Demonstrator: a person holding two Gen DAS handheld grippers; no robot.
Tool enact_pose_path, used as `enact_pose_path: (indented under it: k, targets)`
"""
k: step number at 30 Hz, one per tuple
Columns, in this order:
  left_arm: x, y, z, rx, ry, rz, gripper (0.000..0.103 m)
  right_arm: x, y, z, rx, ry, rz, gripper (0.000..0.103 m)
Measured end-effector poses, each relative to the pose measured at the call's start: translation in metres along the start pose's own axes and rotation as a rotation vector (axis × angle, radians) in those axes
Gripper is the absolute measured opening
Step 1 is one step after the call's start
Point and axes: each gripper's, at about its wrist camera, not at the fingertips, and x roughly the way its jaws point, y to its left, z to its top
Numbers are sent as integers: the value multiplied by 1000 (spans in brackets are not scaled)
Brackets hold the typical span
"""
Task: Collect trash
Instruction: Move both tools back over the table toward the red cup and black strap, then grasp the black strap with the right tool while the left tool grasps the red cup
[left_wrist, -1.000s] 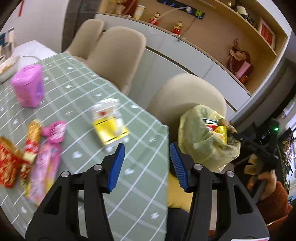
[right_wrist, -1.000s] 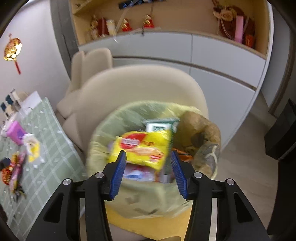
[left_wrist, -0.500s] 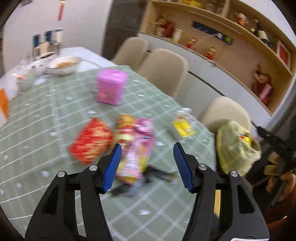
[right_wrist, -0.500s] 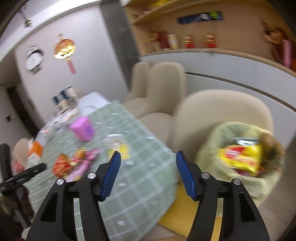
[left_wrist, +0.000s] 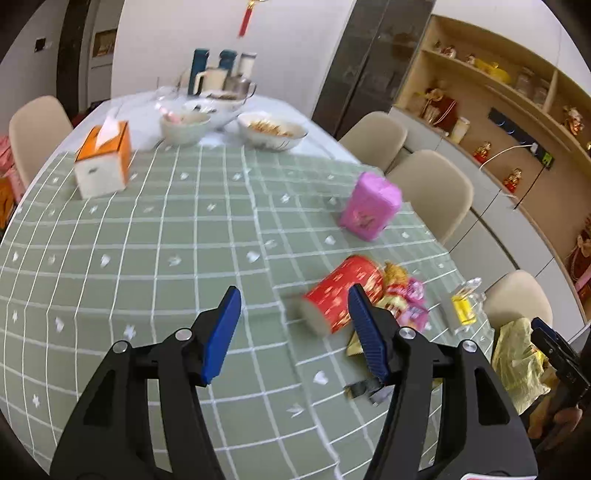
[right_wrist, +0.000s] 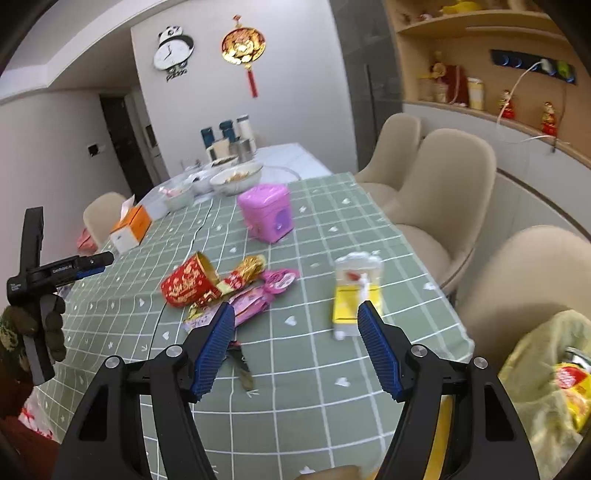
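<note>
One red cup (right_wrist: 186, 282), one pink box (right_wrist: 266, 213), three bowls.

Green checked tablecloth (right_wrist: 295, 369) under red tub (right_wrist: 186, 282), wrappers (right_wrist: 255, 291), pink box (right_wrist: 266, 212), tissue box (left_wrist: 103, 162), bowls (left_wrist: 271, 129).

Both wrist views look down the table (left_wrist: 166, 229) from above its near end toward the far wall, sharing the red wrapper (left_wrist: 341, 295) (right_wrist: 186, 282) pile and pink box (left_wrist: 369, 210) (right_wrist: 266, 212).
</note>
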Motion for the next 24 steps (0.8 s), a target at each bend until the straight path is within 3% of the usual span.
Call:
enact_pose_path:
  k: [5,11,18,20,24]
  targets:
    - [4,-7,-10,49,55,22,57,45,18,-17,-15,113,109,65]
    - [3,0,-13,40,76,1,57,98,64,-33,-140,238,221,65]
    - [14,8,-14,16,104,-60,57,136,85,-38,-246,325,186,65]
    - [19,7,-17,13,113,-77,57,143,88,-39,-277,340,168,55]
    - [28,0,-21,41,135,-113,57,148,87,-41,-268,369,169,49]
